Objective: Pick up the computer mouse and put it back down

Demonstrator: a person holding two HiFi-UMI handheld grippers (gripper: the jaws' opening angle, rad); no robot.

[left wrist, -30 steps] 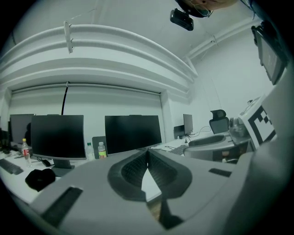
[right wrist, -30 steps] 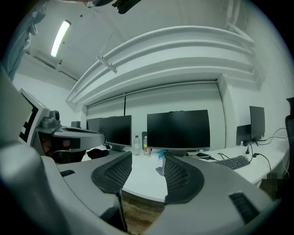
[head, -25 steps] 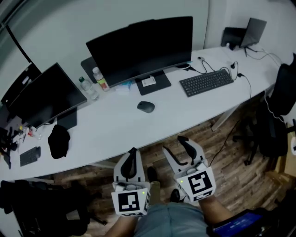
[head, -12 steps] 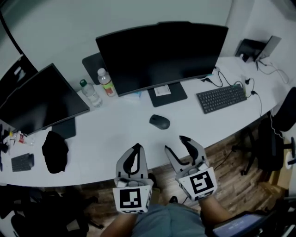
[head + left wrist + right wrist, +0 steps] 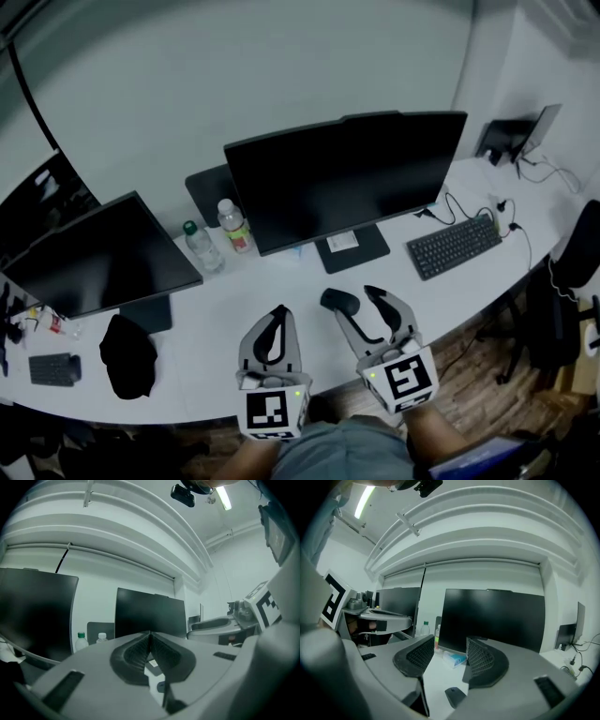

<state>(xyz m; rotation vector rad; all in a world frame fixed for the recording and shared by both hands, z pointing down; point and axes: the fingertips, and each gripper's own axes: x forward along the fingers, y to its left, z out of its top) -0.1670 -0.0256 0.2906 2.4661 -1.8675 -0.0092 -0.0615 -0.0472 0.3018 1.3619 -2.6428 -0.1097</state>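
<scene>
White wall backs a long white desk (image 5: 225, 314) carrying a big monitor (image 5: 347, 178) and a smaller one to its left. Just in front of the big monitor's stand the mouse (image 5: 336, 299) lies flat on the desk, untouched. The right tongs (image 5: 360, 300) stand about half open and empty, tips just short of the mouse, which shows low between the jaws in the right gripper view. The left tongs (image 5: 276, 314) are closed on nothing. The mouse is probably light, rigid and smooth-shelled, with a slippery domed back. It is best pinched across its two sides at the waist, clear of the buttons.
</scene>
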